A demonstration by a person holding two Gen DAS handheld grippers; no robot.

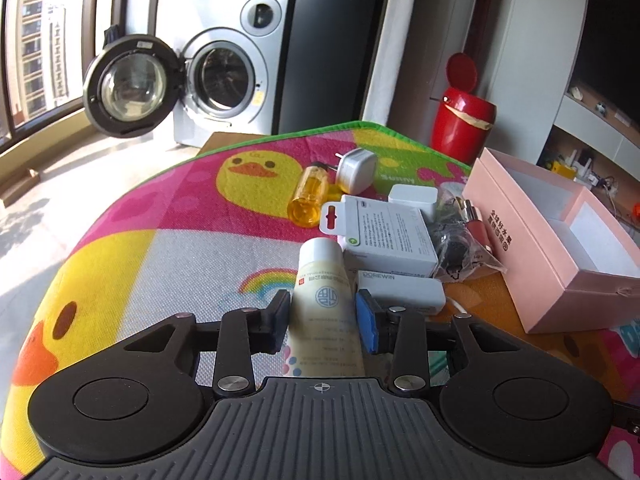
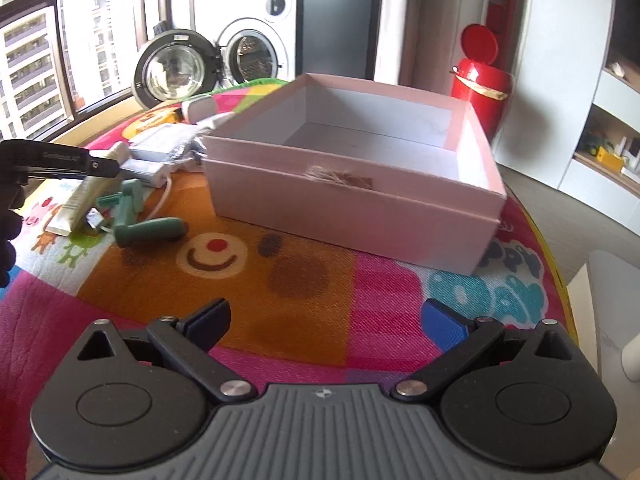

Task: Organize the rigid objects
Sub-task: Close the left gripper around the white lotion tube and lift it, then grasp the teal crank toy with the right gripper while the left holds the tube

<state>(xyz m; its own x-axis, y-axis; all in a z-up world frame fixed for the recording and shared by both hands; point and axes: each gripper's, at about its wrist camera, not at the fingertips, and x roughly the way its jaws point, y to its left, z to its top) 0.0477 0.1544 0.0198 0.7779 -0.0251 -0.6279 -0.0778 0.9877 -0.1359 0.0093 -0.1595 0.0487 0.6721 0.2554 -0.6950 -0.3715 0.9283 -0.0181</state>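
Left wrist view: left gripper [image 1: 323, 316] clamped on cream tube [image 1: 324, 304] over the mat [image 1: 160, 248], beside white boxes [image 1: 390, 236]. Right gripper [image 2: 326, 322] spread wide, holding nothing, facing pink box [image 2: 360, 208].

- Setting: a home, in a room that doubles as a laundry area.
- Front-loading washing machine [image 1: 224, 76] with its door open, beside a large window [image 1: 36, 40] facing apartment towers.
- Red lidded bin [image 1: 462, 120] against the wall.
- Children's cartoon play mat [image 1: 160, 208] covering the work surface.
- Wall shelving [image 2: 608, 148] holding small household items.
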